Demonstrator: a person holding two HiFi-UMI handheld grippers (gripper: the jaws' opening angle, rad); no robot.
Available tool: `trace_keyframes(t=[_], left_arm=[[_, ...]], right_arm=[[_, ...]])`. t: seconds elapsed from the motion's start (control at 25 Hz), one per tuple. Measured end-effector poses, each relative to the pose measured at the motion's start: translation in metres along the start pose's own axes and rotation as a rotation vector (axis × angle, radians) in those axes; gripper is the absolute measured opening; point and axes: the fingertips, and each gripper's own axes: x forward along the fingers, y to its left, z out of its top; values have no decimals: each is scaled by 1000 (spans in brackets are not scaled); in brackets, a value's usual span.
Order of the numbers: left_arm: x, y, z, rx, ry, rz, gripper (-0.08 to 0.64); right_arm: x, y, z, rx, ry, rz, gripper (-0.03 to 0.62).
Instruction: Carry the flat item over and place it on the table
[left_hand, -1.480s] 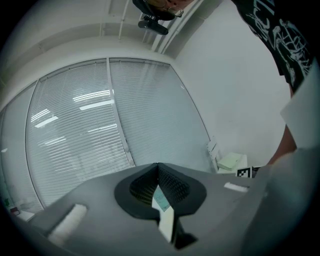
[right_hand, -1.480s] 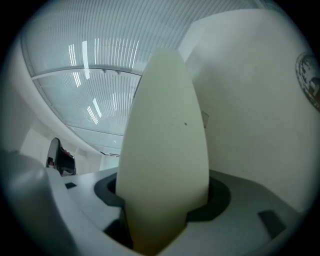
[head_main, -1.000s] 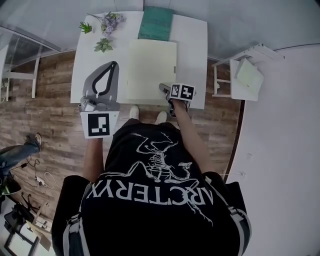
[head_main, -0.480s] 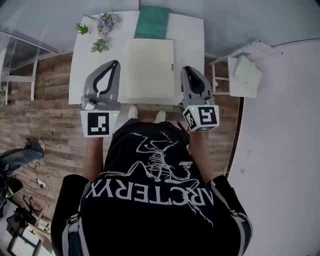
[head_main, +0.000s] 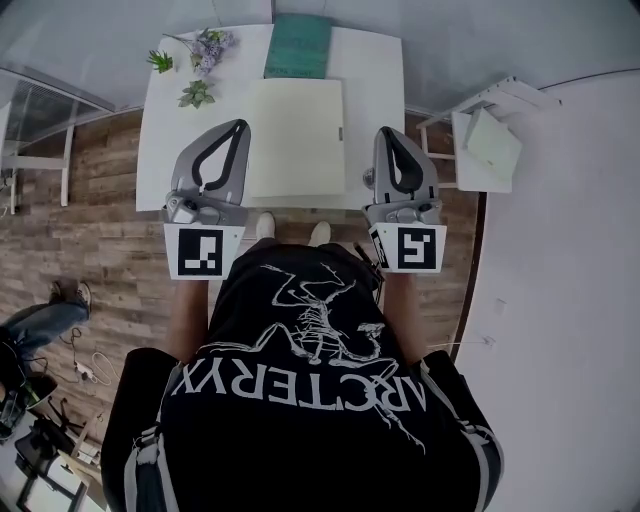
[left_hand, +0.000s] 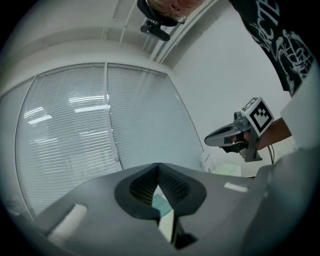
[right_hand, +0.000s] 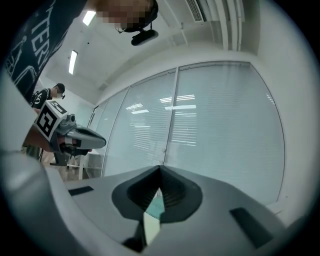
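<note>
Now the left gripper (head_main: 236, 127) and the right gripper (head_main: 388, 133) are both closed and empty, one on each side of the cream flat item (head_main: 297, 135) lying on the white table (head_main: 375, 70)

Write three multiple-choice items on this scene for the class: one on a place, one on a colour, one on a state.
1. The cream flat item lies:
A. on the white table
B. on the floor
C. in a gripper's jaws

2. The far-edge item on the table is:
A. red
B. teal
C. black

3. The right gripper has its jaws:
A. wide apart
B. shut on the cream flat item
C. shut with nothing between them

Answers:
1 A, as the head view shows it lying flat on the tabletop.
2 B, as the head view shows it as plainly teal.
3 C, as the right gripper view shows the tips meeting with nothing gripped.
</note>
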Motion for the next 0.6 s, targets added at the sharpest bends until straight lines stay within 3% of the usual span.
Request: trace_keyframes(t=[0.32, 0.6], left_arm=[[-1, 0, 2, -10, 5, 2, 9], [-1, 2, 3, 9, 4, 5, 9]], right_arm=[[-5, -6, 7, 7, -11, -2, 11], [-7, -12, 12, -48, -2, -17, 11]])
